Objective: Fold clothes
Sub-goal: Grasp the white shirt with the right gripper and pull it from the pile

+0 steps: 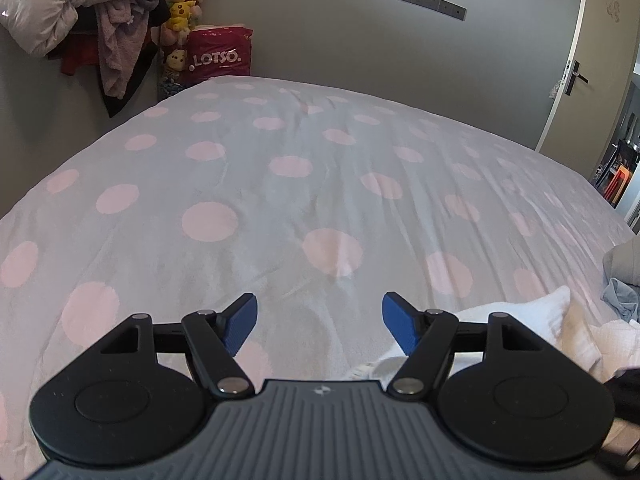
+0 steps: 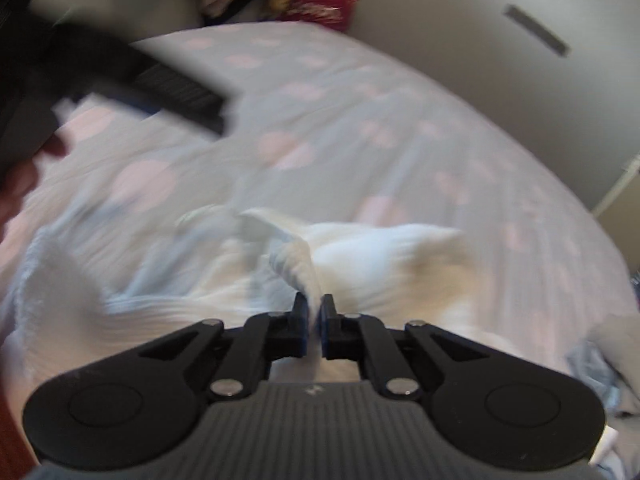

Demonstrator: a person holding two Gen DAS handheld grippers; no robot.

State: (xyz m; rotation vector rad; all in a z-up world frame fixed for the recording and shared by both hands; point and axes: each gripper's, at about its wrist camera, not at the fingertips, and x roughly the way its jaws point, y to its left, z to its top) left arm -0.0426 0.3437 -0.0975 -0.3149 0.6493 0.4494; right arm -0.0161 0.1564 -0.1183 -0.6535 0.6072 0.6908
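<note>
A crumpled white garment (image 2: 360, 252) lies on the bed in the blurred right wrist view. My right gripper (image 2: 315, 314) is shut on a raised fold of it, the cloth pinched between the blue pads. The same white garment (image 1: 516, 320) shows at the lower right of the left wrist view. My left gripper (image 1: 319, 324) hovers over the bedsheet just left of it, open, with nothing between its blue pads (image 1: 242, 326). The left gripper's dark body (image 2: 120, 72) and a hand cross the upper left of the right wrist view.
The bed has a grey sheet with pink dots (image 1: 280, 168). More clothes (image 1: 622, 280) are heaped at its right edge. A pile of bedding and clothes (image 1: 80, 12), plush toys and a red bag (image 1: 218, 54) stand by the far wall. A door (image 1: 592, 60) is on the right.
</note>
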